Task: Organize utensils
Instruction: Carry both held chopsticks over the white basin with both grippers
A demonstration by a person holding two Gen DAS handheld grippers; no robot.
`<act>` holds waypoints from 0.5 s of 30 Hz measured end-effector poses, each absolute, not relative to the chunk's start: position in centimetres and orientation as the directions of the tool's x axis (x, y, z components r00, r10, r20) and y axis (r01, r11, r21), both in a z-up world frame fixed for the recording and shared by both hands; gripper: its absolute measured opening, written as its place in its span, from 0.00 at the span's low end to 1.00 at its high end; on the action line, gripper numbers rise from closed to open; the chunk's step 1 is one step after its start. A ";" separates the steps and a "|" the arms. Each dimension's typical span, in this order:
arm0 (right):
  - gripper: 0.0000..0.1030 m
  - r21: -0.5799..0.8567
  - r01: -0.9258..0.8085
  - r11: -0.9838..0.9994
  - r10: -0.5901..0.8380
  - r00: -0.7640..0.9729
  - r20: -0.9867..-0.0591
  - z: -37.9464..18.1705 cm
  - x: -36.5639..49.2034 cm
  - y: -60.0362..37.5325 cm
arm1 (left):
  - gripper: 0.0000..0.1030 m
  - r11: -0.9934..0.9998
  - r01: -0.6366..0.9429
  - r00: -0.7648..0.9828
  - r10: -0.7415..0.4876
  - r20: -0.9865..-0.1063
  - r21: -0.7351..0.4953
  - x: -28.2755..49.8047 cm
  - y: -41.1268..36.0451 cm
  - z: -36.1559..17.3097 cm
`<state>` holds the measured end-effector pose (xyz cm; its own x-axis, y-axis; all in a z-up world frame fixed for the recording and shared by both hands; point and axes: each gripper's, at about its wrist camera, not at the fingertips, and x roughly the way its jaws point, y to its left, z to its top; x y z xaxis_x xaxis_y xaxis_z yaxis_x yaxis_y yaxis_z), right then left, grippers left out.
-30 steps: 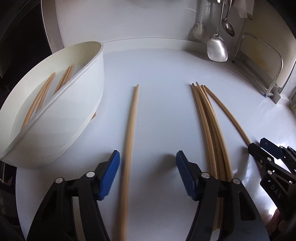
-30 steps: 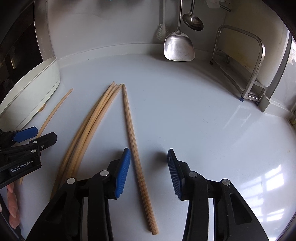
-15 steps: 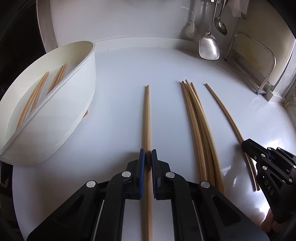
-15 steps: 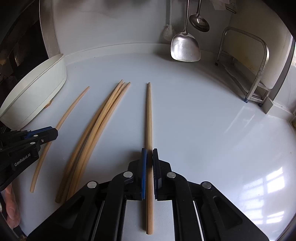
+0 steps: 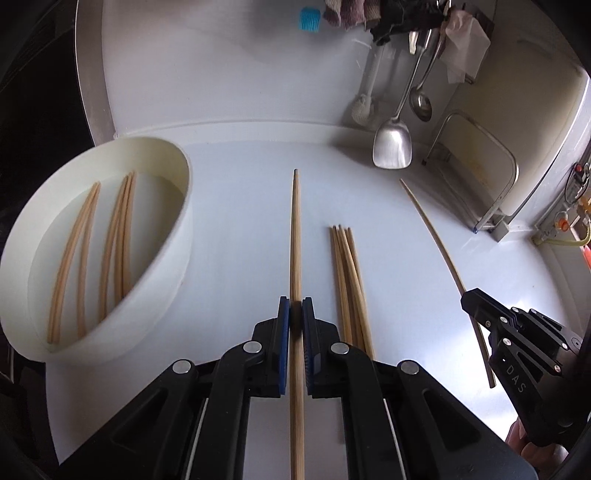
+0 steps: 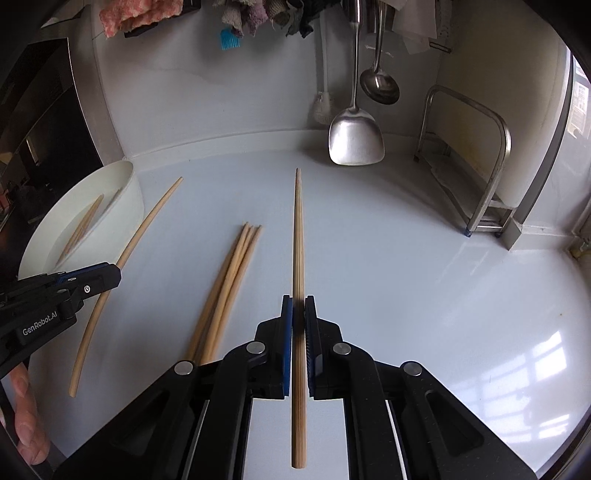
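Note:
My left gripper (image 5: 295, 301) is shut on a long wooden chopstick (image 5: 295, 229), which hangs above the white counter and points away from me. To its left stands a white tub (image 5: 173, 258) holding several chopsticks (image 5: 122, 236). A bundle of chopsticks (image 5: 347, 280) lies on the counter just right of the held one. My right gripper (image 6: 298, 298) is shut on another chopstick (image 6: 297, 236), also off the counter. In the right wrist view the left gripper (image 6: 110, 275) shows at the left with its chopstick (image 6: 147, 221), and the bundle (image 6: 232, 273) lies between the two.
A metal spatula (image 6: 356, 142) and a ladle (image 6: 380, 86) hang on the back wall beside a white brush (image 6: 323, 109). A metal rack (image 6: 484, 177) stands at the back right. Cloths (image 6: 140, 14) and a blue brush (image 6: 229, 38) hang above. A hand (image 6: 26, 417) shows at the lower left.
Both grippers went from open around a chopstick to shut on it. Both then rose, lifting their chopsticks off the counter, so more of the wall and tub shows.

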<state>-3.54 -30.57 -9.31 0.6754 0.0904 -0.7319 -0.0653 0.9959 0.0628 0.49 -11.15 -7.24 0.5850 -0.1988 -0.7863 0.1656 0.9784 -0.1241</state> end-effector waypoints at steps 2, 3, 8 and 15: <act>0.06 0.082 -0.070 0.994 0.108 0.681 -0.725 -7.9 -3.4 -30.0 | 0.07 0.979 0.162 0.600 -0.195 -0.776 -0.121 0.8 -10.2 -5.6; 0.06 0.091 -0.075 0.993 0.117 0.685 -0.719 -7.2 -3.4 -29.5 | 0.07 0.981 0.158 0.605 -0.189 -0.773 -0.115 1.0 -9.6 -5.0; 0.06 0.142 -0.132 0.981 0.193 0.689 -0.698 -4.0 -1.8 -25.4 | 0.07 0.989 0.117 0.616 -0.140 -0.775 -0.085 1.8 -4.9 -2.4; 0.06 0.198 -0.241 0.950 0.309 0.644 -0.700 -2.3 1.7 -16.0 | 0.07 0.999 0.017 0.596 -0.042 -0.802 -0.039 3.7 3.7 -1.9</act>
<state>1.69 -16.04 -2.34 0.6439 0.3093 -0.6998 -0.2408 0.9501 0.1983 3.66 3.71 -1.90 0.5957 -0.0415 -0.8021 0.0173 0.9991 -0.0389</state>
